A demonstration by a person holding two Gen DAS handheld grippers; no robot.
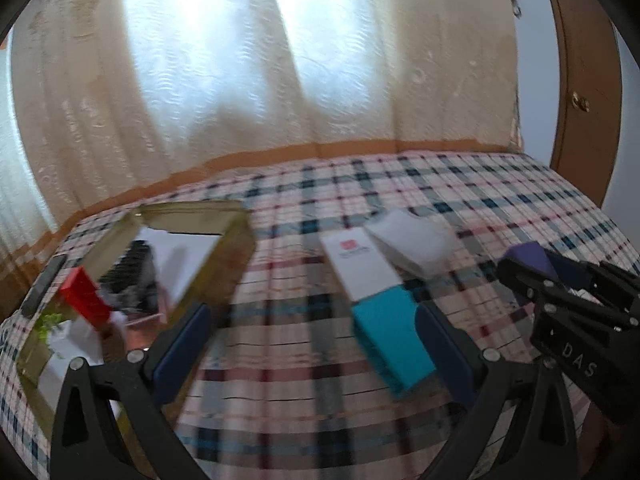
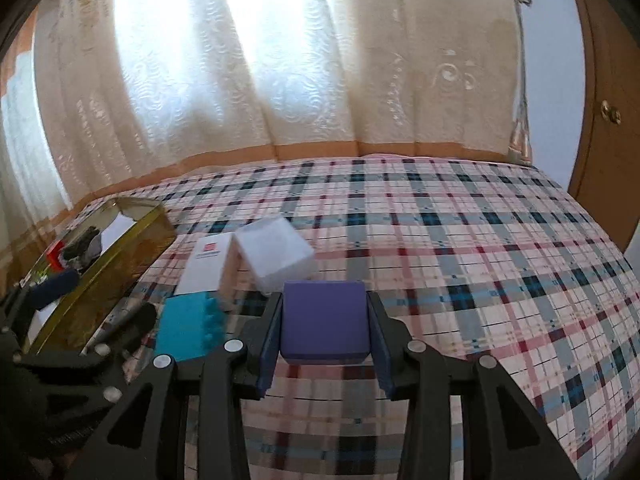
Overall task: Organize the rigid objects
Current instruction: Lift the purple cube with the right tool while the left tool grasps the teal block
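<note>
Purple block (image 2: 324, 322) clamped in right gripper (image 2: 325, 330), lifted clear of plaid cloth (image 2: 460, 248), presumably for carrying to gold tin (image 2: 132, 256).

Left gripper (image 1: 316, 344) spread wide, empty, hovering just right of tin, teal box (image 1: 390, 340) near its right finger: likely next pick. White box (image 1: 362, 268) and pale box (image 2: 276, 258) lying right of tin, unsorted; red box (image 1: 84, 300) already inside tin, suggesting collection there.

Backlit curtain (image 1: 256, 60) glare (blown out), motion blur, fisheye-dark corners
</note>
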